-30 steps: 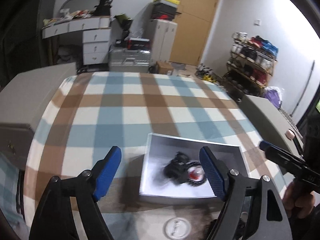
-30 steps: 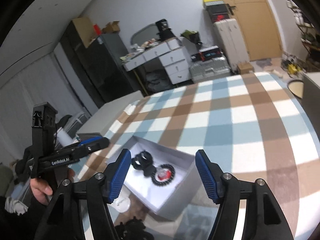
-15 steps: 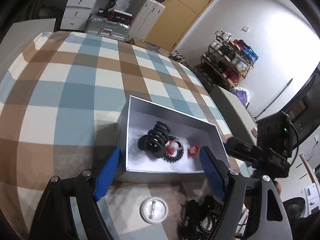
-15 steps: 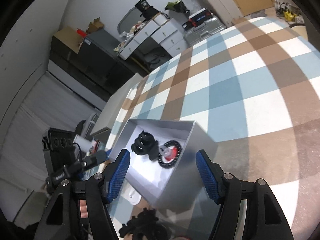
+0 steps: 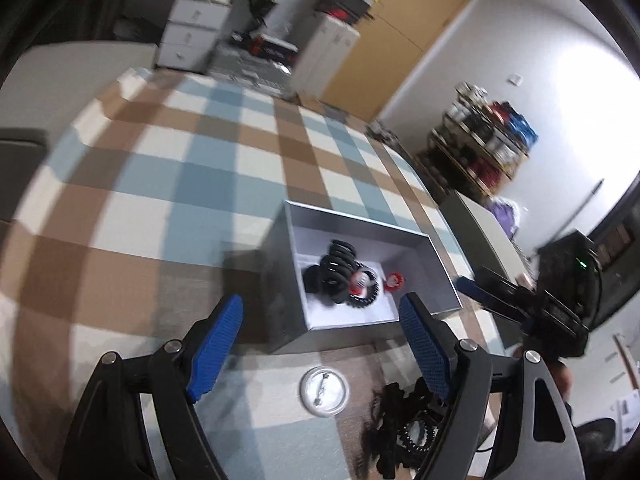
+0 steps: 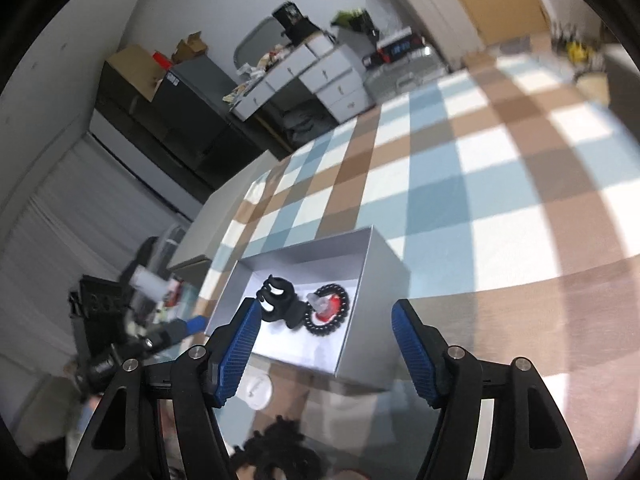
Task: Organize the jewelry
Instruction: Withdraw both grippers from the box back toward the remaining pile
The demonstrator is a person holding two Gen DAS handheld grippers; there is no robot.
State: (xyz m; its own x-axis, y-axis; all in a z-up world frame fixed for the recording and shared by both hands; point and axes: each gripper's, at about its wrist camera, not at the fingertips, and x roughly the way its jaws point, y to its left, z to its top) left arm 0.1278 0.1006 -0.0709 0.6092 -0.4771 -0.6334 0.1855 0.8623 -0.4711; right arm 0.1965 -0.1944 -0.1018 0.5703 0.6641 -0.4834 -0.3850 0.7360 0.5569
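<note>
Left wrist view: the left tool stands with its blue ribbed pads apart and nothing between them, poised above the near edge of the bench, which carries a blue, brown and white checked cloth. An open grey rectangular cardboard box sits on the cloth near that edge. Inside it lie a black coiled hair tie, a black beaded ring with a red centre and a small red ornament.

Outside the box, just beside its near wall, rest a round white disc-shaped badge and a tangled heap of black jewelry pieces. The heap lies partly under the left tool's right-hand finger.

Right wrist view: the right tool also has its pads apart and empty. It points down at the same box, with the heap at the lower frame edge.

Step in hand, as judged: pick-up of the next loose piece. Part of the sorting appears done, since three items are already in the box while the badge and heap remain on the cloth.

Next move, as judged:
1. Lower one tool over a single loose piece.
2. Centre the piece between the pads before closing.
3. Lift clear of the box wall, then release inside.

Caution: the heap is tangled. One grasp may drag several pieces along.
</note>
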